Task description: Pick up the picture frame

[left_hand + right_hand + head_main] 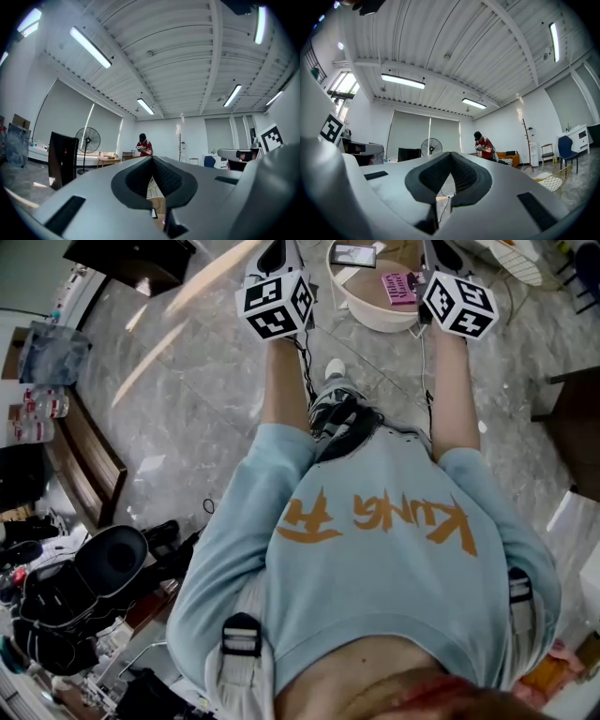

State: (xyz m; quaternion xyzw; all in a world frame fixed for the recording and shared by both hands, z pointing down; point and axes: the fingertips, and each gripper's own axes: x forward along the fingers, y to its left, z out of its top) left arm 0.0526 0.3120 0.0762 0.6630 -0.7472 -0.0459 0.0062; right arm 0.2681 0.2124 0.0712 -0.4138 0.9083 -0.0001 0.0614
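Closest in, a pale blue sweatshirt [375, 549] with orange lettering, both bare forearms stretched out ahead. At the ends of the arms, the left gripper [153, 164] and the right gripper [451, 163], side by side and about level, each topped with a marker cube [275, 304]. Both clamped fully closed, dark ribbed pads pressed together, nothing held between them. Just beyond and below the tips, a round white-rimmed table [375, 320], sitting between the two grippers. On its top, lying flat, a small dark-faced picture frame [354, 254], ahead of the gap between the grippers and touched by neither. Next to it, toward the right gripper, a pink item [398, 287]. Underneath, grey marbled floor [187, 399]. Far ahead of the left gripper, a standing fan [88, 139] in front of shaded windows, a person in red [144, 144], and a coat stand [179, 143] off to that person's right.
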